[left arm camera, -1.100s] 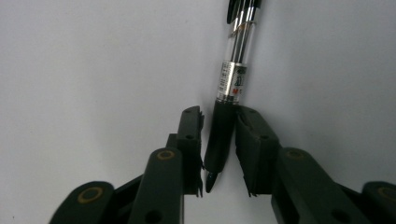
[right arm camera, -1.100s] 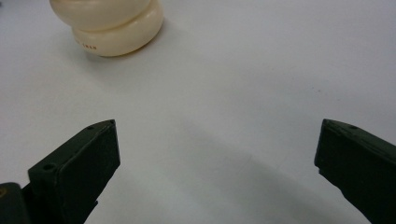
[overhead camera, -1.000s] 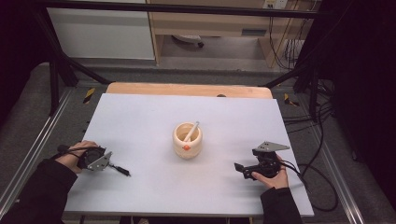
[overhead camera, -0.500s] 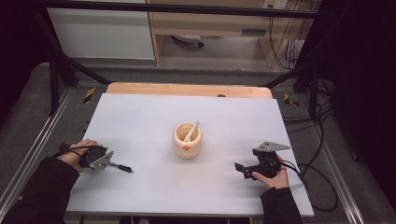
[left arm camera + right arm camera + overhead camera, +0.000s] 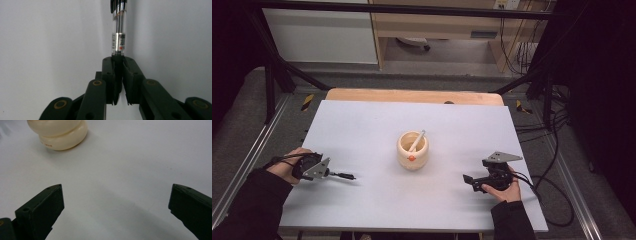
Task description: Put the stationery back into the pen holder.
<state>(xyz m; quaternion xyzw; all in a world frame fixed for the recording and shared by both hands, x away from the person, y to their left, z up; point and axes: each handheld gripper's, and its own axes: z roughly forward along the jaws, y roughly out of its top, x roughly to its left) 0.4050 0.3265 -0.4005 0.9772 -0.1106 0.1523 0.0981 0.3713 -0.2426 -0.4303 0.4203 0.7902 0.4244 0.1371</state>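
Pen [image 5: 119, 30] sits clamped in the left gripper [image 5: 119, 65] jaws, held low over the table [image 5: 362, 130], well left of the cream holder [image 5: 412, 150]. Holder already has one white stick-like item [image 5: 417, 141] in it. Right gripper [image 5: 477, 182] rests right of the holder, jaws wide apart, nothing between them. Judging by this, grasp done; carry and drop into the holder remain.

A cream ceramic cup [image 5: 412, 149] stands mid-table [image 5: 362, 125], a white stick [image 5: 417, 141] in it; a black-capped clear pen [image 5: 343, 175] lies to its left.
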